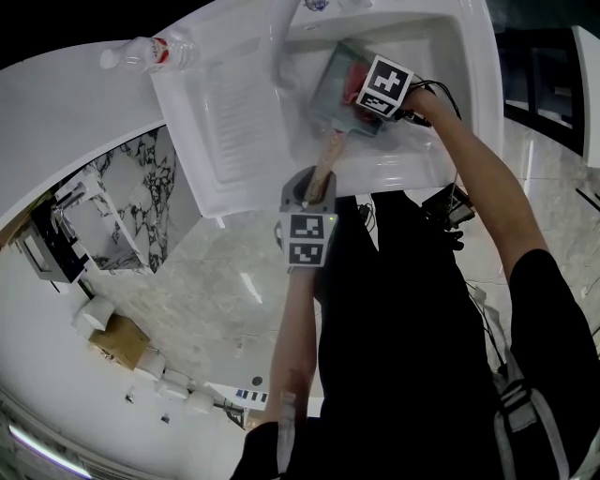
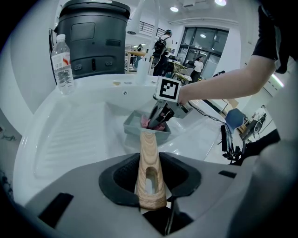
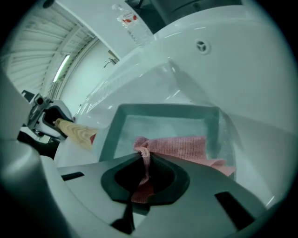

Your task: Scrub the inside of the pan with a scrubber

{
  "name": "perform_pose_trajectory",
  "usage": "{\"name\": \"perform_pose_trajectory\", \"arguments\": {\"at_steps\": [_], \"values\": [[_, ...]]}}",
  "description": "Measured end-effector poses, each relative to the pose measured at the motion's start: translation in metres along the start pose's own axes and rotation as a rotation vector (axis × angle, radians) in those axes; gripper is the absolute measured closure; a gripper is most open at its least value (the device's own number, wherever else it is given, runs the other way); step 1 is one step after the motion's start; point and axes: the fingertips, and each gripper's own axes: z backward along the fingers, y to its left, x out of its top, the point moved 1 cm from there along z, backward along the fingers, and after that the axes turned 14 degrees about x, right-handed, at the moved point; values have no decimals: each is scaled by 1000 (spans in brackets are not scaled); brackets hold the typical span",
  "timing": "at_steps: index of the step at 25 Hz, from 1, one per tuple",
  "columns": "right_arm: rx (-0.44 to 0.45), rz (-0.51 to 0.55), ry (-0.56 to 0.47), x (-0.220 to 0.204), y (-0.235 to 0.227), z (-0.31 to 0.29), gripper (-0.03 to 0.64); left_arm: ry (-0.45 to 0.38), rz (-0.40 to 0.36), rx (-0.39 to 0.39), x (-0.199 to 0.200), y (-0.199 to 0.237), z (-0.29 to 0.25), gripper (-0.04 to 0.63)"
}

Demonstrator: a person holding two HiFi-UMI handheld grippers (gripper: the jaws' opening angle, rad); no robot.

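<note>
A grey square pan sits in the white sink basin. Its wooden handle runs back between the jaws of my left gripper, which is shut on it. In the head view that left gripper is at the sink's near edge. A pink mesh scrubber cloth lies inside the pan, one corner pinched in my right gripper. The right gripper hangs over the pan with its marker cube on top. From the left gripper view the pan and the pink scrubber show beyond the handle.
A ribbed draining board lies left of the basin. A clear water bottle lies on the counter at the far left. A dark bin stands behind the sink. The faucet base is at the back rim.
</note>
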Motion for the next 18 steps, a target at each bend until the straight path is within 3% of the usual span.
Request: {"name": "perform_pose_trajectory", "arguments": {"at_steps": [5, 9, 12, 18], "values": [[106, 175, 73, -2, 37, -14, 578, 2, 3, 1, 0, 0, 1, 451], [132, 238, 138, -13, 44, -17, 578, 3, 3, -1, 0, -1, 1, 453], [30, 213, 159, -14, 18, -4, 578, 1, 2, 0, 1, -1, 1, 453], [-188, 41, 105, -16, -42, 18, 578, 2, 2, -2, 0, 0, 0, 454]]}}
